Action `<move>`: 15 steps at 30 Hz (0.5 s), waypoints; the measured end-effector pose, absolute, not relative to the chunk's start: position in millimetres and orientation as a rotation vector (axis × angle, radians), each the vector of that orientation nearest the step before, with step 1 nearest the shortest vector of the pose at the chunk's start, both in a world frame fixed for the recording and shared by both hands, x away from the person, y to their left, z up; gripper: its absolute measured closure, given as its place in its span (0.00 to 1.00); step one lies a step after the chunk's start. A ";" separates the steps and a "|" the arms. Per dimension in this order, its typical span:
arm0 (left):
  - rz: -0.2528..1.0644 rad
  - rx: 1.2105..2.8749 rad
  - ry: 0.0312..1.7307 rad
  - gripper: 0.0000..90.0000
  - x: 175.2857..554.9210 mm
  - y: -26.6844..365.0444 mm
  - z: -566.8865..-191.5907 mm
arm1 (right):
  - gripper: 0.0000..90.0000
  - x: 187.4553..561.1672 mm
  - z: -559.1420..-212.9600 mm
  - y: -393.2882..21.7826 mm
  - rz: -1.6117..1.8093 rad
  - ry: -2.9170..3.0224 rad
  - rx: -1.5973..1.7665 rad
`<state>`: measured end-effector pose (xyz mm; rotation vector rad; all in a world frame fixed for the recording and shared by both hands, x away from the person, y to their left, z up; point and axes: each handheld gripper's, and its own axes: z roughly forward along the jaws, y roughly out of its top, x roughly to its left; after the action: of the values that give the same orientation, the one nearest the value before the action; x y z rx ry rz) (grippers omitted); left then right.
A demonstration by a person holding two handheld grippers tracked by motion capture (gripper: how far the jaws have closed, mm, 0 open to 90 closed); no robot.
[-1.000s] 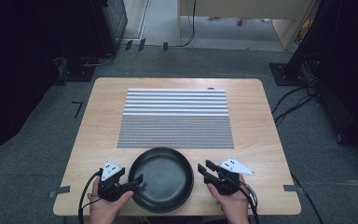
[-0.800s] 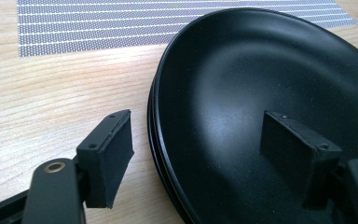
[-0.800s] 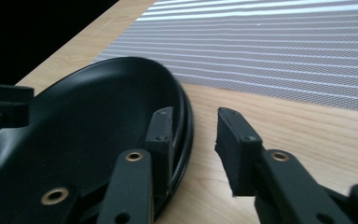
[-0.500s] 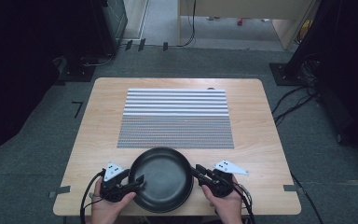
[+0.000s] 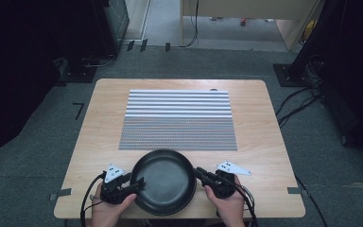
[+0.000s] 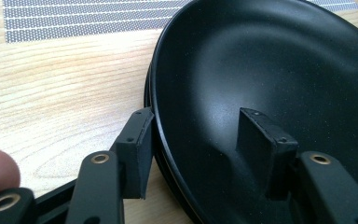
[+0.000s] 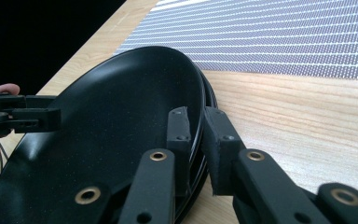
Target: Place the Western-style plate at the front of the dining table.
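Both tools [image 5: 139,182] [image 5: 199,173] have closed in on the black plate [image 5: 165,182] beside the striped mat [image 5: 177,120].

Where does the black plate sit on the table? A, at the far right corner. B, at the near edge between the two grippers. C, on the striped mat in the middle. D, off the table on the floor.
B: in the high view the black plate lies on the bare wood at the near edge, just short of the striped mat, with the left gripper and right gripper at its rim on either side.

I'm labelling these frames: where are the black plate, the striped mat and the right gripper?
black plate [image 5: 163,182], high view, middle of its bowl.
striped mat [image 5: 178,120], high view, its centre.
right gripper [image 7: 193,135], right gripper view, between its fingertips.
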<state>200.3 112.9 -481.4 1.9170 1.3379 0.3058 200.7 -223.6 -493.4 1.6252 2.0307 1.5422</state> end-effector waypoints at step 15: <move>0.307 1.922 1.342 0.58 200.1 114.8 -481.0 | 0.95 206.1 -502.0 -224.5 1.618 1.996 1.755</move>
<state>200.1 114.8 -481.0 1.9216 1.3419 0.3073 206.1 -224.5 -502.0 1.7545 1.9961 1.6182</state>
